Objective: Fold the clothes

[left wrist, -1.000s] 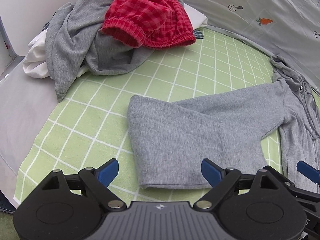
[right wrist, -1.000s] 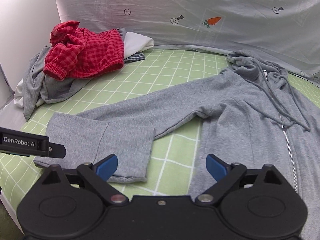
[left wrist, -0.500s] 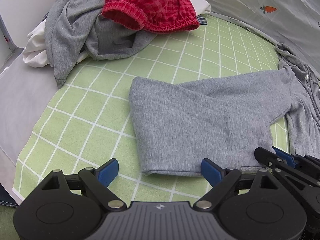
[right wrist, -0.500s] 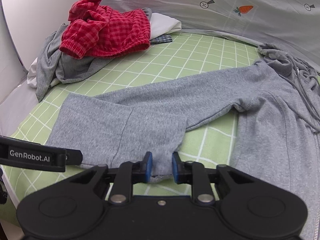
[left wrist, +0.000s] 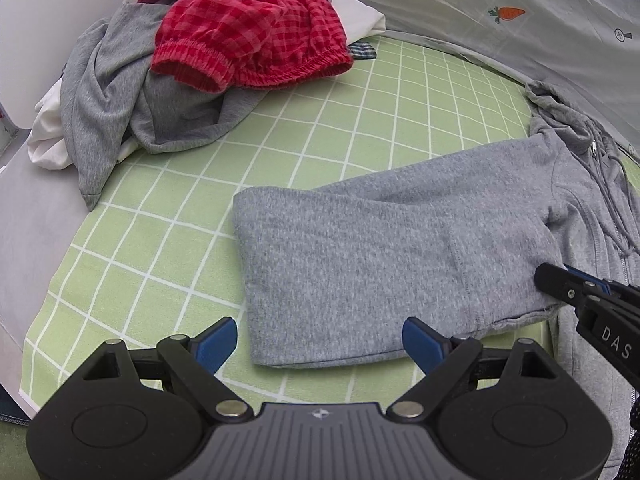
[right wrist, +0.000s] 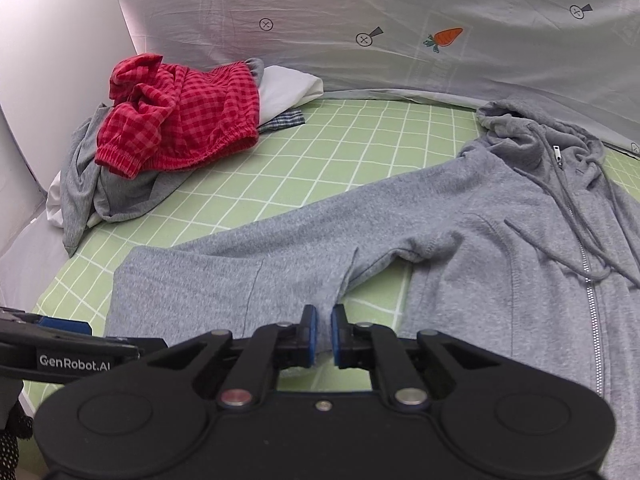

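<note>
Two grippers worked at the near edge of a grey hoodie (right wrist: 500, 216) spread on a green checked sheet (right wrist: 360, 148). The right gripper (right wrist: 322, 334) had just been closing, and its blue pads were pinched on a fold of the hoodie's sleeve (right wrist: 224, 280) at the cuff end, the cloth bunched up between them. The left gripper (left wrist: 320, 346) stood wide apart, gripping nothing, its two blue pads on either side of the near corner of that same folded sleeve (left wrist: 360, 264), above the cloth and the sheet (left wrist: 360, 128).

From the left camera, the right gripper (left wrist: 576, 286) showed at the right edge, its tip against the sleeve's right corner. From the right camera, the left gripper (right wrist: 64, 326) showed at the lower left, beside the sleeve's left edge.

Beyond the sleeve, the hoodie's body lay flat to the right, zip closed, hood and drawstrings toward the far side. Well apart, at the far left corner of the sheet, sat a heap of clothes (right wrist: 132, 168): red checked shorts (right wrist: 188, 120) on top of grey and white garments. A pale cloth with a carrot print (right wrist: 400, 32) hung behind everything.
</note>
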A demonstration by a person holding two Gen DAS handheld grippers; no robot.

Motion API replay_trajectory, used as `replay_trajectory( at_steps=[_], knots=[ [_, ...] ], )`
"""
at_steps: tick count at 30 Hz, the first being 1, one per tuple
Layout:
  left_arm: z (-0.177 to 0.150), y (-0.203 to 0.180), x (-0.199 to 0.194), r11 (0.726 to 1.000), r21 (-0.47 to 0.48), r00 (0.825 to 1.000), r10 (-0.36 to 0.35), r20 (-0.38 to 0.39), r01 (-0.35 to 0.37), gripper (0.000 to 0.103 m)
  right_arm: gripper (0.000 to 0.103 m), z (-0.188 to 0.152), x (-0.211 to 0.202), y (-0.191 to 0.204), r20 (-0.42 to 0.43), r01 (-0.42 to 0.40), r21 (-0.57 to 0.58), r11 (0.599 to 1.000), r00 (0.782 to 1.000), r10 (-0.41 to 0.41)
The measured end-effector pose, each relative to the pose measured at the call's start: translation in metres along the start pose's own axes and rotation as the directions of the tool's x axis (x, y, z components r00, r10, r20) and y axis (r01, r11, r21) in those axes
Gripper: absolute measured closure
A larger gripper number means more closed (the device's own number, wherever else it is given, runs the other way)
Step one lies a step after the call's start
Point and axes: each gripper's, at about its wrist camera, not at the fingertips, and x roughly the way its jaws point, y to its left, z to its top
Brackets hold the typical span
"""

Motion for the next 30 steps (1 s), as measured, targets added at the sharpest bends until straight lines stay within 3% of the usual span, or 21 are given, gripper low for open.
replay_trajectory(
  at_steps=[10,19,24,30],
  knots=[
    [0.005,-0.071,-0.001,0.998,0.056,1.000,-0.002,0.011,0.001,0.013,0.096,0.007,-0.027,-0.078,0.066,0.064,0.083,0.994,0.995,-0.069],
    [0.000,-0.152,-0.005,0.994,0.106,0.999,-0.022,0.025,0.019,0.013,0.096,-0.005,-0.063,-0.183,0.097,0.176,0.177,0.968,0.976,-0.196],
    [-0.011,-0.190,0.000,0.994,0.111,1.000,0.008,0.017,-0.010,0.013,0.097,-0.021,-0.080,-0.243,0.083,0.245,0.211,0.946,0.960,-0.268],
    [-0.026,-0.215,0.009,0.993,0.091,0.997,0.071,0.004,-0.072,0.013,0.095,-0.049,-0.075,-0.296,0.003,0.210,0.238,0.948,0.976,-0.217]
  ],
)
